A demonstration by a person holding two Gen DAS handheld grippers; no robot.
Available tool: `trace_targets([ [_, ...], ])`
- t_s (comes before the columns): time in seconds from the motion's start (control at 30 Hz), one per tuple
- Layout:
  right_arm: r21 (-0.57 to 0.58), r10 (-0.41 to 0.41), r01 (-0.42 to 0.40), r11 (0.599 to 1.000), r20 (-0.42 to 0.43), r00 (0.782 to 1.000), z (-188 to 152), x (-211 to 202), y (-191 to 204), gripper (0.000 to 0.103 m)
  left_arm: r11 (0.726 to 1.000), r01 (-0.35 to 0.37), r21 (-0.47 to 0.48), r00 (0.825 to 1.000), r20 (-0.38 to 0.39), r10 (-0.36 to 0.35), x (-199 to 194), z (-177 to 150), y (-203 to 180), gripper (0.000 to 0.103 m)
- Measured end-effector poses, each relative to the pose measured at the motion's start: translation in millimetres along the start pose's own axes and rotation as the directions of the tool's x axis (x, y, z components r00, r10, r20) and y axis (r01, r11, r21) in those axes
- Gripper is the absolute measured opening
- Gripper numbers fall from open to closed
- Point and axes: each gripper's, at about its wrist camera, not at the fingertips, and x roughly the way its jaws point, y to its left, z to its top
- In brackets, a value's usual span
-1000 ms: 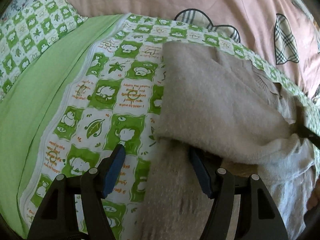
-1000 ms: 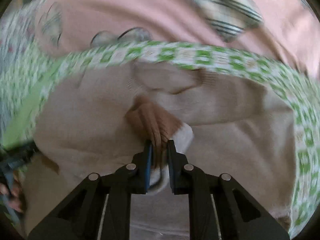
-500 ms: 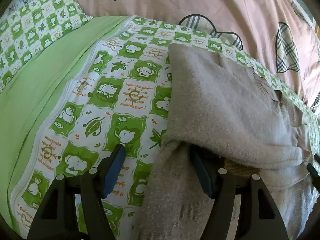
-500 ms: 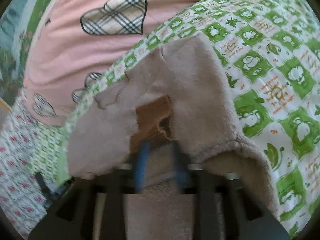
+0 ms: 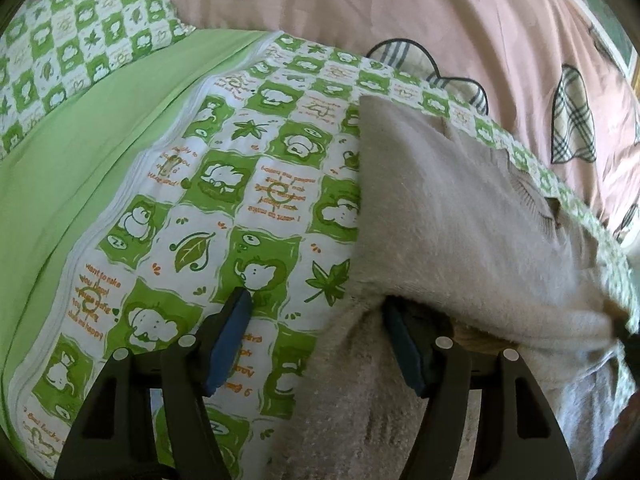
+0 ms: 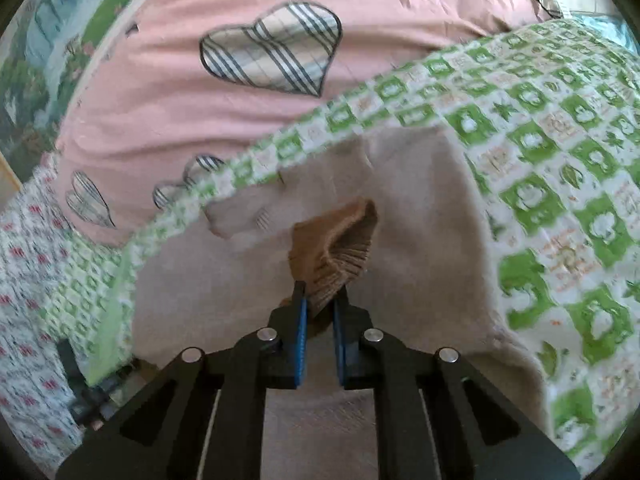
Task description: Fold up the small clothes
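Observation:
A beige fleecy sweater lies on the green-and-white checked bedspread, its upper part folded over toward me. My left gripper is open, its jaws wide apart. The right finger is tucked under the folded edge. The left finger is over bare bedspread. In the right wrist view the sweater spreads below my right gripper, which is shut on its brown ribbed cuff and holds it up above the cloth.
A pink quilt with plaid hearts lies bunched along the far side. A plain green sheet runs on the left. A checked pillow sits far left. Floral fabric hangs at the lower left.
My right gripper swung across the sweater with the brown cuff in it; the sweater's side is now folded over. My left gripper stayed open, edging slightly back and right.

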Motion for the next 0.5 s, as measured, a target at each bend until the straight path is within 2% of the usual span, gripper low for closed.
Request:
trace_targets([
  [0.1, 0.036, 0.002, 0.0, 0.999, -0.059, 0.998, -7.3, 17.2, -11.2, 0.013, 0.999, 0.024, -0.029, 1.0, 0.003, -0.024, -0.6, 0.3, 4.9, 0.066],
  [0.4, 0.008, -0.043, 0.043, 0.999, -0.059, 0.997, -9.9, 4.9, -7.9, 0.019, 0.985, 0.124, -0.117, 0.992, 0.014, -0.124, -1.9, 3.2, 22.0, 0.065],
  [0.5, -0.001, -0.044, 0.044, 0.999, -0.053, 0.998, -12.8, -10.5, -6.4, 0.02, 0.984, 0.134, -0.117, 0.991, -0.003, -0.135, -3.4, 5.4, 21.7, 0.065],
])
